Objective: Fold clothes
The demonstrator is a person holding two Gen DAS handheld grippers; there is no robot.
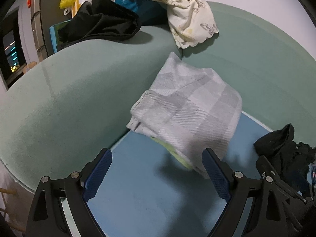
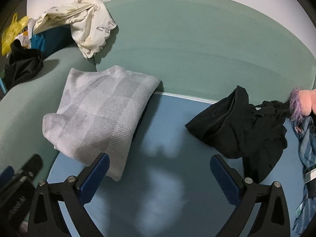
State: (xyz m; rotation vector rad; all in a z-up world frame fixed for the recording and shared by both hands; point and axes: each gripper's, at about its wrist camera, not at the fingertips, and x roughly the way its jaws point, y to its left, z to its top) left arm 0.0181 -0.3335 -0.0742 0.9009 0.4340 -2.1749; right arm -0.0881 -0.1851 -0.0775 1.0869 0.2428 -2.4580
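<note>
Both tools stand wide open and hold nothing. Left tool [image 1: 157, 175] hovers over the blue tabletop [image 1: 142, 187], its blue ribbed pads spread apart; the right-hand pad sits just in front of the near edge of the folded grey-and-white checked woven cloth [image 1: 187, 110], and whether it brushes the fabric I cannot tell. Right tool [image 2: 159, 177] likewise hangs with its fingers well apart above bare blue surface, the left pad overlapping the cloth's near corner in the view, the right pad close to the crumpled black garment [image 2: 243, 126] but apparently not gripping it.

As for progress, the checked cloth looks finished: it lies as a compact, layered bundle, partly on the tabletop and partly leaning against the pale green upholstered sofa cushion [image 1: 59, 102] at the back. A sliver of something yellow-green shows beneath its lower edge in the left wrist view.

Plenty seems left. That black garment lies in an unfolded heap on the tabletop to the right, near a blue patterned fabric [image 2: 306, 158] at the far edge. On the sofa's upper part sit a cream printed cloth with a scalloped hem [image 1: 189, 17] and another rumpled black garment [image 1: 98, 23], neither folded. My judgement: one piece done, several still to go, with the black heap the nearest candidate.
</note>
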